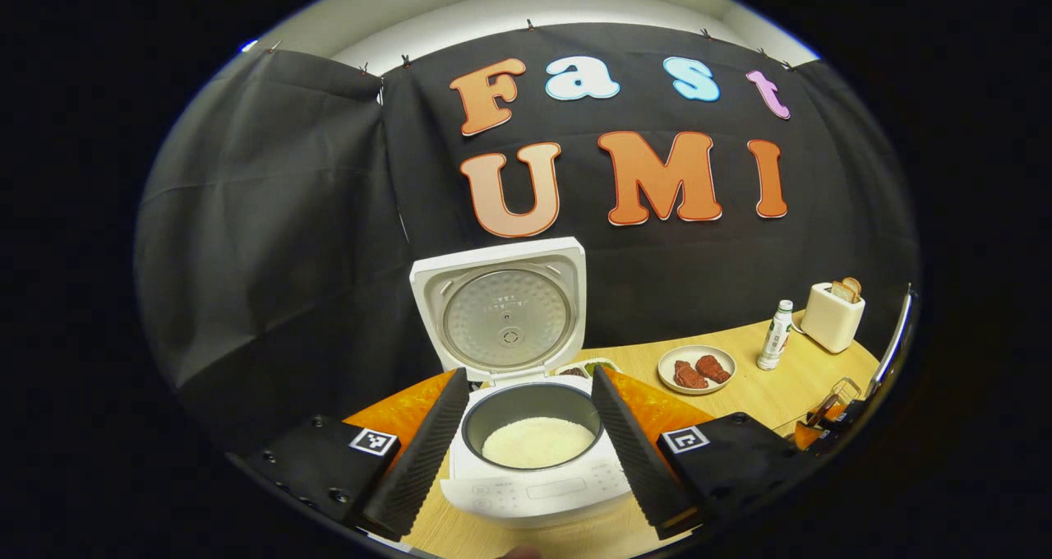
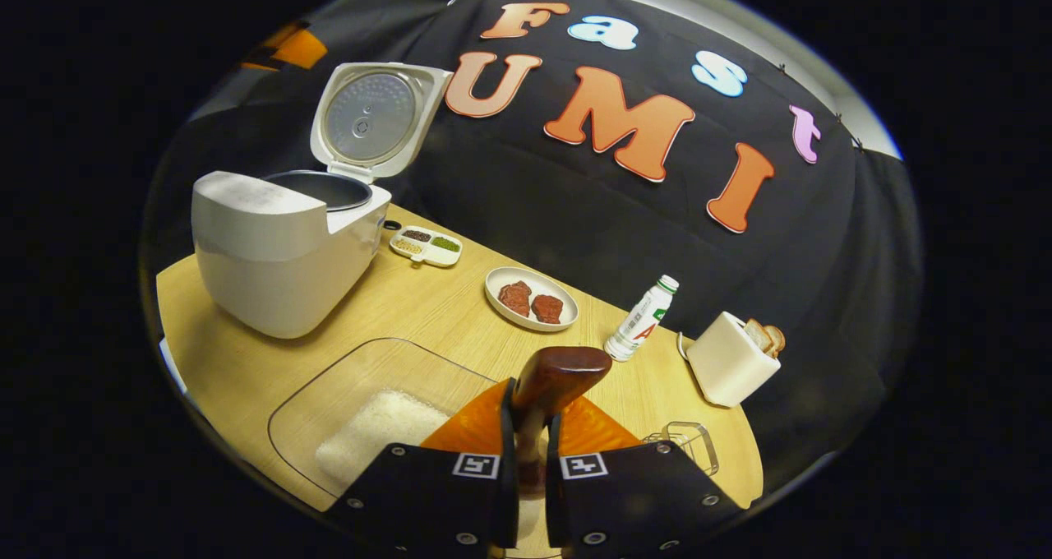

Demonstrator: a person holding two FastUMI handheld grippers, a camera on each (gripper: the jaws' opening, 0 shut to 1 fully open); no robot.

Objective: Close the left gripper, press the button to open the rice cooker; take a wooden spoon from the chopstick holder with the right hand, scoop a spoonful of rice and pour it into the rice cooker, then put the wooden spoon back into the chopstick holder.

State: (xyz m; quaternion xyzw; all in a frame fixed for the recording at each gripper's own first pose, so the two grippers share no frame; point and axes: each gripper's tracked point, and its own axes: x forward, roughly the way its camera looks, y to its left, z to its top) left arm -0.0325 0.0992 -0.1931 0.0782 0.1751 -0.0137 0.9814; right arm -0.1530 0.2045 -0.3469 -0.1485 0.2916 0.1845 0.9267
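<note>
Left gripper (image 1: 530, 452) spread wide, fingers either side of the cooker (image 1: 538, 468), touching nothing. Lid (image 1: 501, 308) stands upright; rice (image 1: 537, 441) in the pot.

Right gripper view, left to right: cooker (image 2: 279, 255) open at the table's (image 2: 444, 312) left end; small divided dish (image 2: 426, 245) just beside it; clear tub (image 2: 362, 411) of rice (image 2: 374, 431) in front; plate (image 2: 531, 298) with two red pieces; bottle (image 2: 641, 319); toaster (image 2: 730, 358). Right gripper (image 2: 530, 460) pinched narrow on the spoon (image 2: 559, 378), bowl poking up above the fingertips. Wire holder (image 2: 689, 442) just right of it.
</note>
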